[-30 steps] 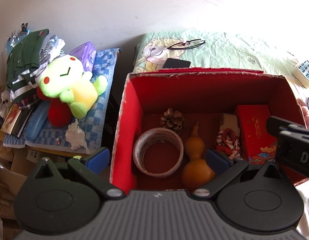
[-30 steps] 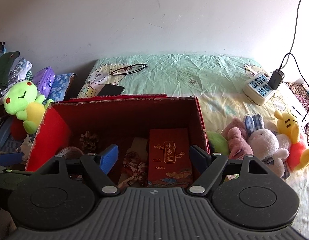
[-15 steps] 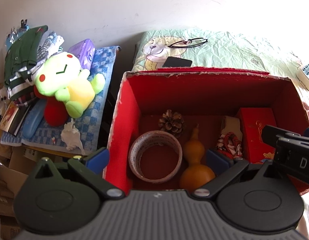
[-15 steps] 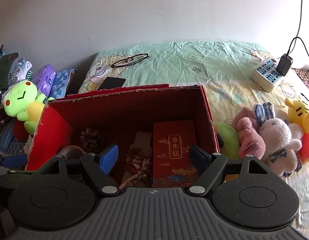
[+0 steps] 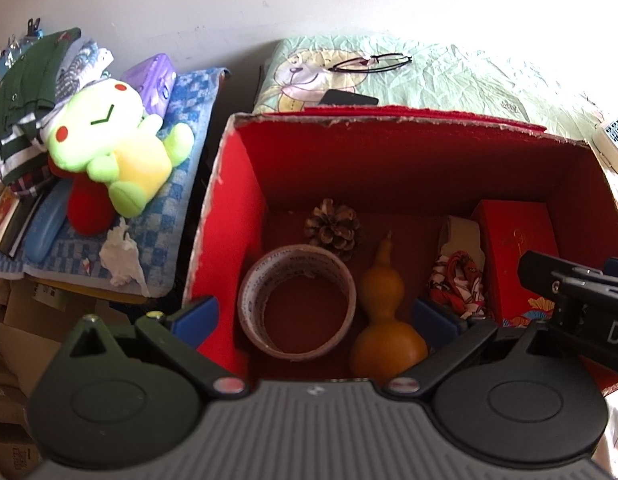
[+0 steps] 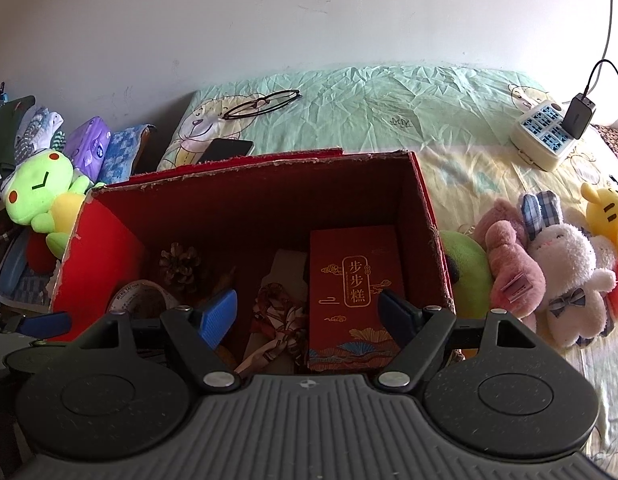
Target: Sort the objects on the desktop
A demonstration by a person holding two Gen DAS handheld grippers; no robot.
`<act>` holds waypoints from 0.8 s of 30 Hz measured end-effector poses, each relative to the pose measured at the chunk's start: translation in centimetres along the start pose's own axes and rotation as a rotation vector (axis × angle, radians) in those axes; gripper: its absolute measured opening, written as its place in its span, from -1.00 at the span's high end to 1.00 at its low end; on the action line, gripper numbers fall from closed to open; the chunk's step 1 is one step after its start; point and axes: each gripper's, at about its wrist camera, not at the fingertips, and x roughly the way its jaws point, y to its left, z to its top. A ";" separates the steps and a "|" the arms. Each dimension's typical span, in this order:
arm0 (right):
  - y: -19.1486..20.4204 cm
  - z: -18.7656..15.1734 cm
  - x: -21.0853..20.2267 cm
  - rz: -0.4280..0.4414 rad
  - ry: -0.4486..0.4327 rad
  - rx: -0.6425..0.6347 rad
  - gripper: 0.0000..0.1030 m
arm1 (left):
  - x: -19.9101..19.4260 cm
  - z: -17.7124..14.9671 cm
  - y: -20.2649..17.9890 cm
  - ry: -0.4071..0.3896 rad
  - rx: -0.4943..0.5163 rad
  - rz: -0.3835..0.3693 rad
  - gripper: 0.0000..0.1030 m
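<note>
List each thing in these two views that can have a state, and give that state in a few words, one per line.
Left hand-held gripper: open, empty.
Right hand-held gripper: open, empty.
Red box: open on top.
Tape roll: in the box, lying flat.
Gourd: in the box, stem pointing away.
Pine cone: in the box.
Red packet: in the box, closed.
Glasses: on the bedsheet, unfolded.
Charger: plugged into the power strip.

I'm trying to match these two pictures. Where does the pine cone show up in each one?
Left wrist view: the pine cone sits centre, at the back of the red box, just behind the tape roll.
Right wrist view: the pine cone is left of centre, in the box's shadowed back-left part.
Shared landmark: the glasses on the green sheet behind the box.
</note>
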 end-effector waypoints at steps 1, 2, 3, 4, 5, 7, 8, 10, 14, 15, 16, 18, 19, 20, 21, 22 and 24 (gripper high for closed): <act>0.0 0.0 0.0 0.001 0.001 -0.002 -0.55 | 0.1 0.0 0.0 0.005 -0.002 -0.003 -0.99; 0.0 0.0 0.0 0.001 0.002 -0.004 -0.55 | 0.2 -0.1 0.1 0.012 -0.005 -0.008 -0.99; 0.0 -0.1 0.0 0.001 0.002 -0.005 -0.55 | 0.3 -0.1 0.1 0.019 -0.008 -0.012 -0.99; 0.0 -0.1 0.0 0.001 0.003 -0.008 -0.55 | 0.3 -0.1 0.2 0.025 -0.011 -0.014 -0.99; 0.0 -0.2 0.0 0.001 0.005 -0.011 -0.55 | 0.4 -0.2 0.1 0.030 -0.011 -0.012 -0.99; 0.1 -0.3 -0.1 0.002 0.006 -0.017 -0.54 | 0.4 -0.3 0.1 0.037 -0.008 -0.007 -0.99; 0.1 -0.3 -0.1 0.004 0.005 -0.018 -0.54 | 0.4 -0.3 0.1 0.040 -0.008 -0.006 -0.99; 0.1 -0.4 -0.3 0.006 0.002 -0.020 -0.54 | 0.3 -0.4 0.1 0.044 -0.010 -0.009 -0.99; 0.1 -0.4 -0.5 0.006 -0.001 -0.022 -0.54 | 0.1 -0.5 0.1 0.043 -0.012 -0.014 -0.99; 0.1 -0.5 -0.5 0.005 -0.003 -0.024 -0.53 | 0.1 -0.6 0.1 0.041 -0.012 -0.014 -0.99; 0.1 -0.5 -0.6 0.002 -0.005 -0.026 -0.53 | 0.0 -0.6 0.1 0.041 -0.011 -0.013 -0.99; 0.0 -0.6 -0.6 -0.003 -0.008 -0.028 -0.53 | 0.0 -0.6 -0.1 0.043 -0.010 -0.015 -0.99; 0.0 -0.6 -0.7 -0.005 -0.010 -0.029 -0.49 | 0.0 -0.6 -0.1 0.042 -0.009 -0.017 -0.99; 0.0 -0.6 -0.7 -0.009 -0.012 -0.030 -0.44 | -0.1 -0.6 -0.2 0.040 -0.007 -0.019 -0.99; -0.1 -0.6 -0.7 -0.012 -0.011 -0.030 -0.41 | -0.2 -0.6 -0.3 0.038 -0.003 -0.019 -0.99; -0.2 -0.7 -0.6 -0.012 -0.007 -0.026 -0.41 | -0.2 -0.6 -0.4 0.035 0.002 -0.017 -0.99; -0.4 -0.7 -0.5 -0.008 0.003 -0.013 -0.41 | -0.3 -0.7 -0.6 0.030 0.007 -0.015 -0.99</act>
